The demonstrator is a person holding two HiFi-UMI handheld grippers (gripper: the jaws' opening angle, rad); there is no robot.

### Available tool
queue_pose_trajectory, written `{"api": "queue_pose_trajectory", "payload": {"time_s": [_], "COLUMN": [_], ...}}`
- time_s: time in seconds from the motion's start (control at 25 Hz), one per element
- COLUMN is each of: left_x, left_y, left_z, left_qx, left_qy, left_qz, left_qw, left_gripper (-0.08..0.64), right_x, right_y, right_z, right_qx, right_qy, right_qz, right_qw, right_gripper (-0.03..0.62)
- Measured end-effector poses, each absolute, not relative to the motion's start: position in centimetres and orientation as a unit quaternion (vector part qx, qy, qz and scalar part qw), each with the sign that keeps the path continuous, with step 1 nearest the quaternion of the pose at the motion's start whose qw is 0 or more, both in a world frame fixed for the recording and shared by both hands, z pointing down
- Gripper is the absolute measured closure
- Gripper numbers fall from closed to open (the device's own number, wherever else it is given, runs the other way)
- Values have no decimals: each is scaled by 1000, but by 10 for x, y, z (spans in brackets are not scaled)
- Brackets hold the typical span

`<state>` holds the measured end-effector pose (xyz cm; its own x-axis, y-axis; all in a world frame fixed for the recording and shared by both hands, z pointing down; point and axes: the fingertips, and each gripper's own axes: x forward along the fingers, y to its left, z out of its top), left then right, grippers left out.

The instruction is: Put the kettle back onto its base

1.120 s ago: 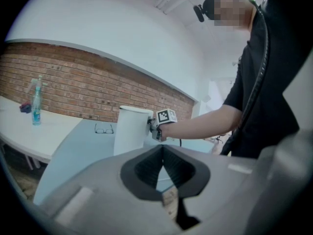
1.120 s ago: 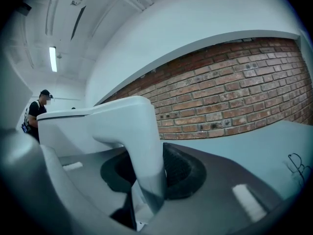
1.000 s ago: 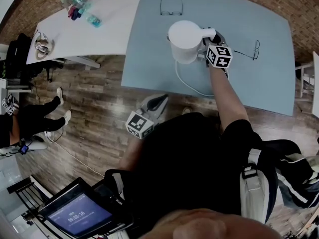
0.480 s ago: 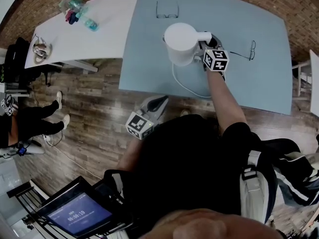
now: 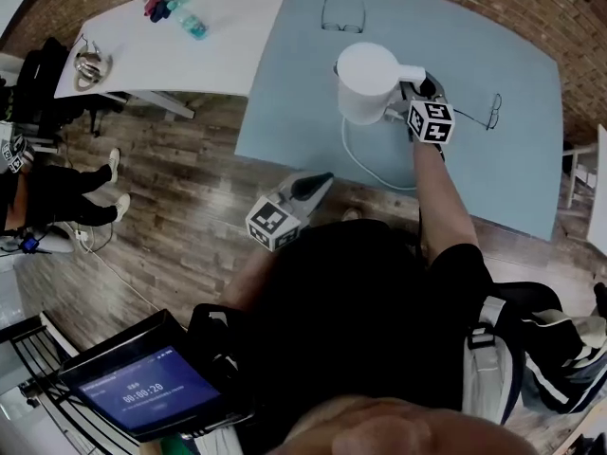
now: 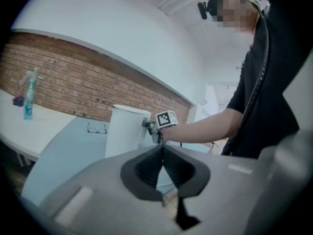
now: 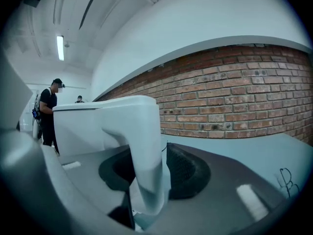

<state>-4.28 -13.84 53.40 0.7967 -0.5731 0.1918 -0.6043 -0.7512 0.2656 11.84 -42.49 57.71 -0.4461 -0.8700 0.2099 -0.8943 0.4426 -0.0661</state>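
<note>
- Two hand-held grippers are in frame. Left gripper [image 5: 319, 182], lower centre-left of the head view: jaws fully together, nothing between them. It hangs over the wood floor [image 5: 190, 178], short of the light-blue table top [image 5: 285, 93]. Keep it parked there.
- White cylindrical plastic kettle [image 5: 368, 81], upper centre: stands upright on the table top. Its base is hidden beneath it. A white cord [image 5: 360, 164] loops out from under the body toward the lower frame, so seating is judged likely, not confirmed.
- Right gripper [image 5: 411, 85], just right of the kettle: jaws have just been opening and stand part-way apart, with the kettle's white handle [image 7: 146, 170] between them. The pads appear not to clamp it.
- Release procedure: open until both pads clear the handle, then withdraw straight back along the handle line, level, without roll. Sideways drag may tip the kettle or unseat it.
- Wire-framed glasses [image 5: 493, 110], right of the gripper: route the withdrawal clear of them.
</note>
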Motion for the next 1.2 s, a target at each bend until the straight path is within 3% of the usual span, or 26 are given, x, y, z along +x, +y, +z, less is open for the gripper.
{"api": "queue_pose_trajectory", "payload": {"time_s": [0.28, 0.8, 1.2], "left_x": [-35, -46, -106], "left_y": [-145, -134, -102], "left_z": [530, 529, 516], "left_qx": [939, 941, 947], "left_qy": [-302, -299, -285], "left_qz": [32, 33, 20], "left_qw": [159, 153, 146], "left_gripper": [558, 558, 558], "right_x": [128, 149, 56], "right_y": [-399, -345, -225], "right_z": [566, 553, 519], "right_qx": [526, 527, 405], "right_qy": [-845, -847, -913], "right_qz": [84, 63, 18], "right_qw": [46, 37, 48], "right_gripper": [442, 485, 556]}}
